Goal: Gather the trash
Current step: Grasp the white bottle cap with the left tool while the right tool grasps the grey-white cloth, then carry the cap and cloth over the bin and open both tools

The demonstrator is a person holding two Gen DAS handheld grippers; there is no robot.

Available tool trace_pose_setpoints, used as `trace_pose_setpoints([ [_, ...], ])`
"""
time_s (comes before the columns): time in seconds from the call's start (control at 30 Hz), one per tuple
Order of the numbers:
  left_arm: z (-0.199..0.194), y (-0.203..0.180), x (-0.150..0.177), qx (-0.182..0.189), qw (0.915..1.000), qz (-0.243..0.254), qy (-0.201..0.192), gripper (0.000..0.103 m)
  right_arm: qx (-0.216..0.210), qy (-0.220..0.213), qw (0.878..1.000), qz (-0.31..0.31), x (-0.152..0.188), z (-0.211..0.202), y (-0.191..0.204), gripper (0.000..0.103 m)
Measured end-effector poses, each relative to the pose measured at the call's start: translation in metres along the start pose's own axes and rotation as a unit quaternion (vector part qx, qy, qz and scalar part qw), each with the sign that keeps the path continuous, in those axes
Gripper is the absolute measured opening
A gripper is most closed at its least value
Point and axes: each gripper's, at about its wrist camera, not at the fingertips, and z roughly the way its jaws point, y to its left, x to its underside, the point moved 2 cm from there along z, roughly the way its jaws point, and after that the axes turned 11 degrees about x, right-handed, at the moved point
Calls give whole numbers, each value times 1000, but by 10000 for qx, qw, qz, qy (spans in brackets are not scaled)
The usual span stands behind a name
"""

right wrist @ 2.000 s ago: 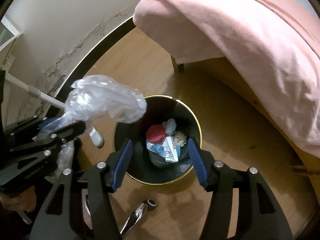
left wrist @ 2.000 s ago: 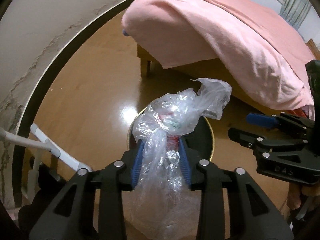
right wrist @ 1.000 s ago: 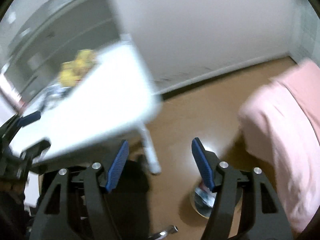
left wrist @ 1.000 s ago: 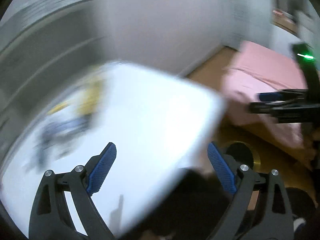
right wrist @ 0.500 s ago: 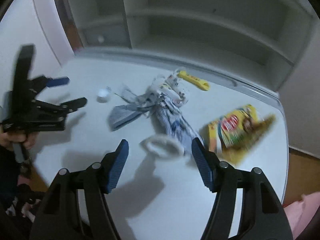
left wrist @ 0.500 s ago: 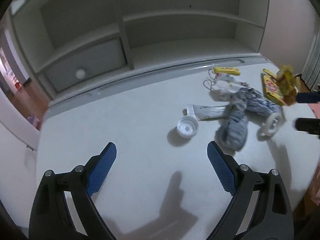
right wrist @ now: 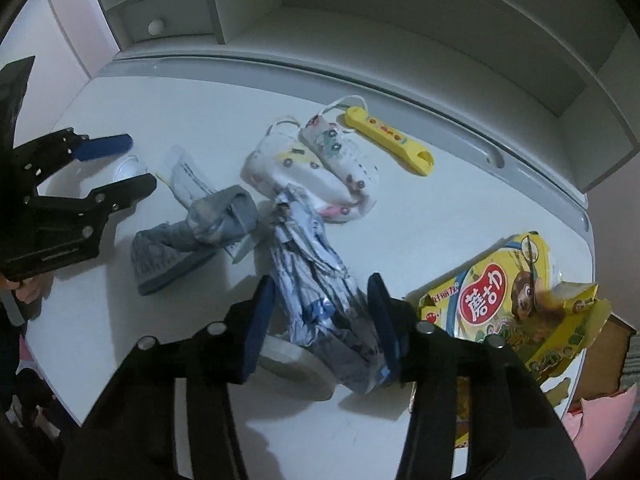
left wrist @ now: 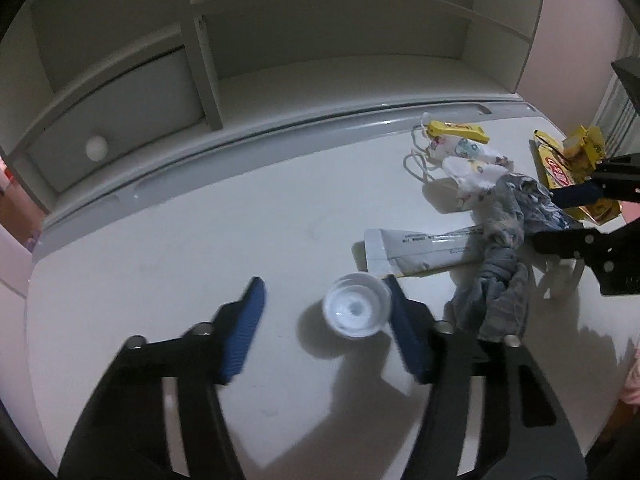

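While the left gripper (left wrist: 324,312) hovers low over the white tabletop (left wrist: 160,272), its blue-padded fingers stand apart around a small white cap (left wrist: 356,311), which lies open side up close against the right-hand pad. Just beyond the cap lies one flattened white tube (left wrist: 416,250) with small grey print too fine to read; its far end is hidden under a twisted grey-blue rag (left wrist: 500,264). Further back, toward the tabletop's rear edge, sit two patterned face masks (right wrist: 316,172) (white, with small coloured prints and ear loops), one overlapping the other, and beside them a single yellow stick-shaped wrapper (right wrist: 390,140) with red marks that cannot be read. Behind the tabletop rises a white shelf unit (left wrist: 320,40) with one drawer and a round knob.

Toward the right, the right gripper (right wrist: 320,312) is lowered over a crumpled blue-and-white wrapper (right wrist: 316,280), its fingers apart on either side of the bundle and not pressing it. One white ring-shaped piece (right wrist: 296,364) lies under the wrapper's near end. At the tabletop's right edge rests one torn yellow snack box (right wrist: 508,300), its red oval bearing white characters, with a brown cartoon figure next to it.
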Motion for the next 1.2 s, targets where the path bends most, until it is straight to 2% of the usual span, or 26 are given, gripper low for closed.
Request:
trace_pose_setpoints([
  [0.03, -1, -1, 0, -16, 10000, 43, -5, 29, 19, -41, 10000, 13, 1, -3, 0, 37],
  [0.13, -6, 0, 0, 98, 9999, -86, -26, 29, 71, -210, 9997, 115, -3, -12, 2, 35],
  [0.3, -27, -2, -2, -42, 9996, -192, -202, 29, 26, -635, 9969, 467, 0, -46, -10, 35],
  [0.43, -54, -19, -2, -78, 9992, -120, -362, 29, -222, -807, 9939, 714, 1, -73, -22, 35],
  [0.6, -71, -78, -5, 178, 9985, 226, -468, 29, -282, -980, 9887, 1101, 38, -103, -48, 35],
  [0.63, -71, -96, -4, 316, 9979, 315, -467, 29, -272, -1024, 9873, 1188, 45, -109, -53, 35],
  [0.77, -65, -181, 4, 962, 9911, 819, -419, 29, -130, -1192, 9775, 1737, 110, -131, -87, 35],
  [0.87, -57, -252, 15, 1526, 9790, 1313, -325, 29, 184, -1193, 9665, 2266, 182, -144, -122, 35],
  [0.97, -46, -332, 31, 2088, 9585, 1932, -203, 29, 602, -1007, 9497, 2905, 262, -145, -157, 35],
  [1.07, -31, -406, 53, 2623, 9324, 2484, -52, 29, 983, -687, 9247, 3612, 349, -138, -190, 35],
  [1.1, -23, -434, 63, 2835, 9215, 2653, 43, 29, 1077, -533, 9121, 3919, 384, -131, -202, 35],
  [1.2, 0, -489, 88, 3215, 8998, 2934, 306, 29, 1258, -123, 8788, 4601, 465, -110, -221, 35],
])
